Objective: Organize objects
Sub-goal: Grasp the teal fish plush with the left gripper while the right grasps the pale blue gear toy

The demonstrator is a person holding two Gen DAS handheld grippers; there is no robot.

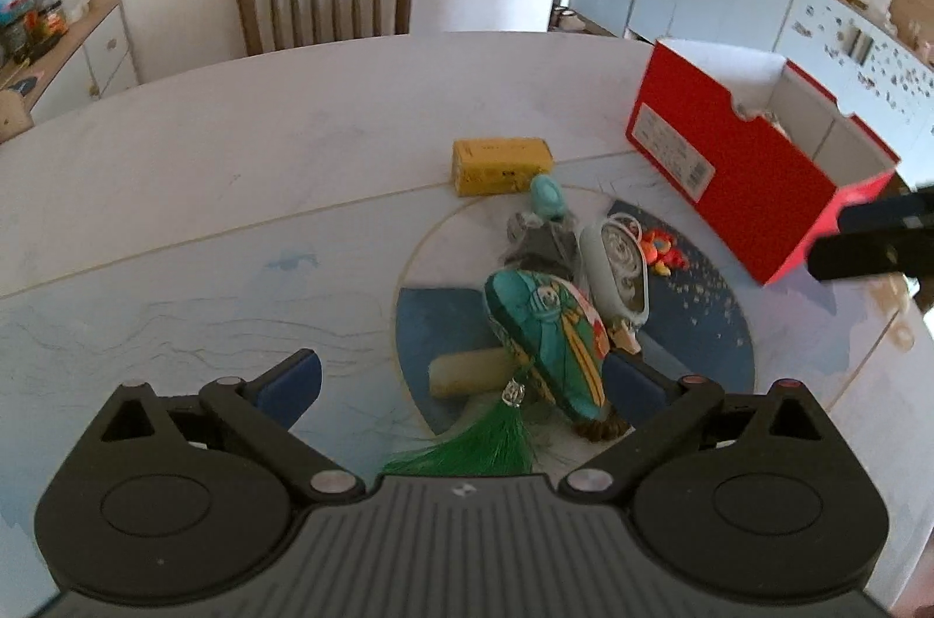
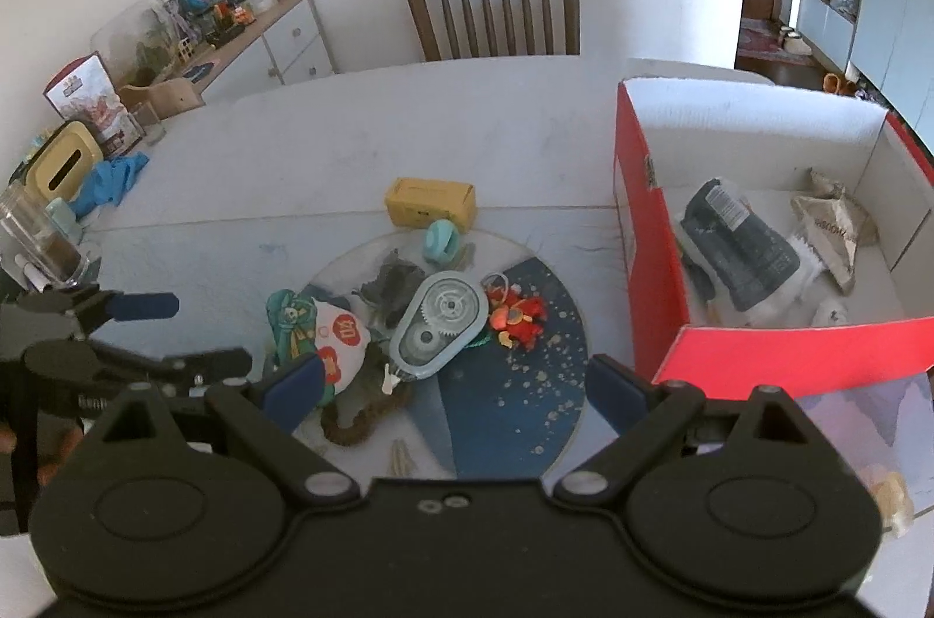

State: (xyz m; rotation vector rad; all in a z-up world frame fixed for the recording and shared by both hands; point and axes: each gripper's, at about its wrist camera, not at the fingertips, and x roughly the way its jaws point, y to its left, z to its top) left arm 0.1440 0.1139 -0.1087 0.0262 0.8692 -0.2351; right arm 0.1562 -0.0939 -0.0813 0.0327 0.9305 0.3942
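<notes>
Left wrist view: left tool (image 1: 464, 387) gapes empty over the teal embroidered pouch (image 1: 546, 344); right tool (image 2: 452, 393) open too; straddle the pouch's middle, clear of its green tassel (image 1: 467, 449).

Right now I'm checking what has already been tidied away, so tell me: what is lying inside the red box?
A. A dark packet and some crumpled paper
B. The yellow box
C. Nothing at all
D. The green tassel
A: the right wrist view shows a dark packet and crumpled paper inside the red box, while the yellow box and the green tassel lie on the table.
</notes>
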